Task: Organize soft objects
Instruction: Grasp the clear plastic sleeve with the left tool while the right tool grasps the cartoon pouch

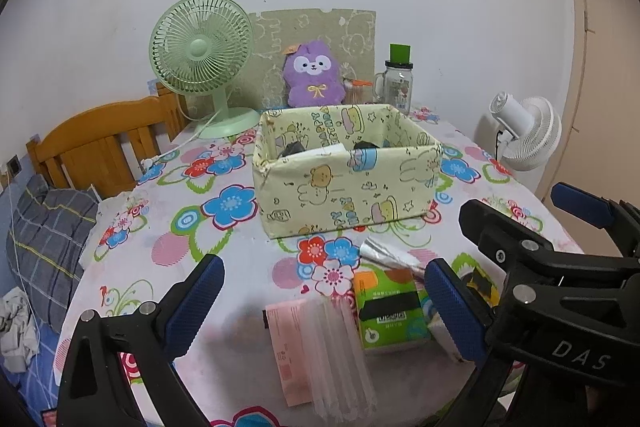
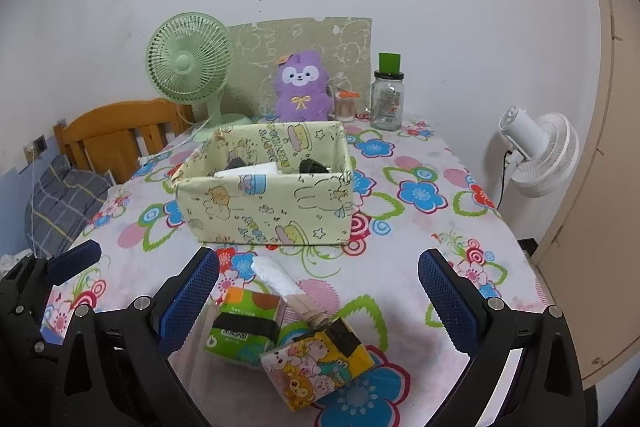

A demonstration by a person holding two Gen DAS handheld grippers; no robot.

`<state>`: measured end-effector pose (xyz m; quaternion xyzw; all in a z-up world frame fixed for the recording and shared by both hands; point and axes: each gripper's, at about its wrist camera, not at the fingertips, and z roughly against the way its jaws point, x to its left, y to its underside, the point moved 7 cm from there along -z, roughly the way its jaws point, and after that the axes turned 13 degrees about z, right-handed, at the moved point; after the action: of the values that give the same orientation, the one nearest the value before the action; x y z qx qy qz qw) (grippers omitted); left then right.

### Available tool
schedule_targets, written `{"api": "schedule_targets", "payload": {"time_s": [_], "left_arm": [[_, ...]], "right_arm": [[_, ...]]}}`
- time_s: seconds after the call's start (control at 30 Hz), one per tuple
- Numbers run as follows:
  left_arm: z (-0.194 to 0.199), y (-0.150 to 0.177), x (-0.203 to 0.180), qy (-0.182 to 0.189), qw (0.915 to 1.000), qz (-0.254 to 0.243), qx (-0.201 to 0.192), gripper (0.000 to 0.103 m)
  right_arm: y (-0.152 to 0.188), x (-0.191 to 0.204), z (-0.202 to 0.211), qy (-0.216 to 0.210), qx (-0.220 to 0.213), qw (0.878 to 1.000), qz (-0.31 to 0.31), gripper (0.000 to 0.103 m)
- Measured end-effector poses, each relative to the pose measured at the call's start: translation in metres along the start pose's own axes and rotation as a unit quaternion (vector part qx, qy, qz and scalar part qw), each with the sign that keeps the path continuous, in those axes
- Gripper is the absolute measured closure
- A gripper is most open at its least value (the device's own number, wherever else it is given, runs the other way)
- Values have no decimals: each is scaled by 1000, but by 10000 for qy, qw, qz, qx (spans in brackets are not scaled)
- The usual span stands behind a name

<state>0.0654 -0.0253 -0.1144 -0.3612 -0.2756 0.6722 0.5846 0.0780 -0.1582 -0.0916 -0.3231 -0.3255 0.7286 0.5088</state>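
A yellow cartoon-print fabric box (image 1: 348, 175) (image 2: 266, 191) stands mid-table and holds a white item and dark items. In front of it lie a green tissue pack (image 1: 390, 311) (image 2: 246, 325), a cartoon-print tissue pack (image 2: 318, 373), a silver-white wrapped roll (image 1: 390, 255) (image 2: 280, 277) and a pink packet under clear plastic (image 1: 316, 343). A purple plush (image 1: 314, 75) (image 2: 300, 87) sits at the back. My left gripper (image 1: 324, 307) is open above the pink packet. My right gripper (image 2: 318, 297) is open above the tissue packs. Both are empty.
A green desk fan (image 1: 204, 59) stands back left, a glass jar with green lid (image 1: 398, 83) back right, a white fan (image 2: 536, 155) off the right edge. A wooden chair (image 1: 104, 143) and a grey pillow (image 1: 48, 239) are at the left.
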Motion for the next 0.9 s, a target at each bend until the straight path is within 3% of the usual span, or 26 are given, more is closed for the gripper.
{"api": "schedule_targets", "payload": {"time_s": [0.9], "left_arm": [[-34, 46, 18, -210, 9982, 105, 560, 10]], "right_arm": [[57, 2, -37, -135, 617, 9978, -175, 2]]}}
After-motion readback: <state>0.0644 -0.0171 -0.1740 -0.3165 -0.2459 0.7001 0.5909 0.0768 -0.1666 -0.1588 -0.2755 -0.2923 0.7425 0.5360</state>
